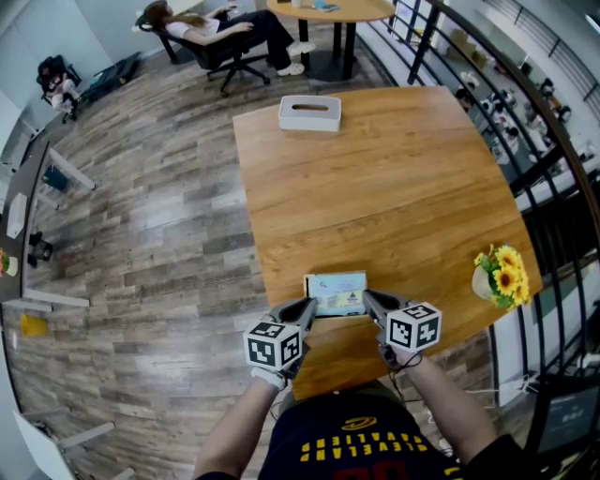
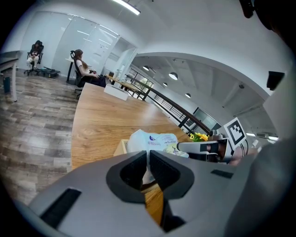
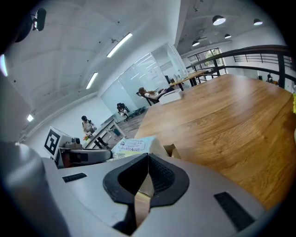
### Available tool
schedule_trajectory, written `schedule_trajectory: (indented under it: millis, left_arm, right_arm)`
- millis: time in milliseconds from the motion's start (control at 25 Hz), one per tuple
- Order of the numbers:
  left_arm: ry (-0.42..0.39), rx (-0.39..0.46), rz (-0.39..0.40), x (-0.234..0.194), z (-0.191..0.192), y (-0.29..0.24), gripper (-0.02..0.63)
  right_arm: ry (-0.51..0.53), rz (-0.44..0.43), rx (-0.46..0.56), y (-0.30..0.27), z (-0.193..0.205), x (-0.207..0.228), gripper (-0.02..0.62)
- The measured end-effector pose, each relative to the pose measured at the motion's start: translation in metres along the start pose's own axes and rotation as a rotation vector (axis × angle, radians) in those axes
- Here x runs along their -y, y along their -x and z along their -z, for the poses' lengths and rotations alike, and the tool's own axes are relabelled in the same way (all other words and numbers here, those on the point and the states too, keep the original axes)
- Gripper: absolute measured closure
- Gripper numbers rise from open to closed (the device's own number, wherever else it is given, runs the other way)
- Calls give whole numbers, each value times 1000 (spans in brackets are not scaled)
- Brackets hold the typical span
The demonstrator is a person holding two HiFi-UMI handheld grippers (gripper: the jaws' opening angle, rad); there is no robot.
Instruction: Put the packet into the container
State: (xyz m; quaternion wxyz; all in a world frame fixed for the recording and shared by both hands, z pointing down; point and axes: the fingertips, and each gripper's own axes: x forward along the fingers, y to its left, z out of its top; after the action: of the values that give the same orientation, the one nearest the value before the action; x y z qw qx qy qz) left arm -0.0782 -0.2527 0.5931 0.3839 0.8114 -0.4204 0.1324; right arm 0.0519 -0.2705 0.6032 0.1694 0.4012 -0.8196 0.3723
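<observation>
Open-plan office on an upper level. A big wooden desk (image 1: 394, 178) stands on a plank floor (image 1: 159, 234). A person (image 1: 220, 26) reclines in a wheeled office chair (image 1: 230, 64) by a round table (image 1: 328, 11), and a second seated person (image 1: 56, 80) is farther off. Black metal railing (image 1: 525, 103) along one side, glass partitions (image 2: 88, 46), ceiling strip lights (image 3: 119, 45). Tissue box (image 1: 309, 112) and sunflowers (image 1: 502, 272) on the desk.

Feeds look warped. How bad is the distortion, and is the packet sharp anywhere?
Head view: heavy fisheye bows the table edges; packet small, fairly sharp. Left gripper view: dark round vignette, packet print slightly soft. Right gripper view: same vignette, bright ceiling lights, packet print too soft to read.
</observation>
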Motion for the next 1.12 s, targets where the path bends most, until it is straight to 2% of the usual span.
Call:
schedule_trajectory:
  millis: [320,800,1120]
  left_arm:
    - [-54,-40,-26,-4,5,-6,581]
    - [-84,-78,-51,-6,14,-13,581]
    - [-158,-118,-88,-7,19,-18,581]
  right_arm:
    - [21,9,-22,-6,3,4,583]
    - [45,21,-48,-13,11,11,583]
    - [72,42,-64,-19,19,17,583]
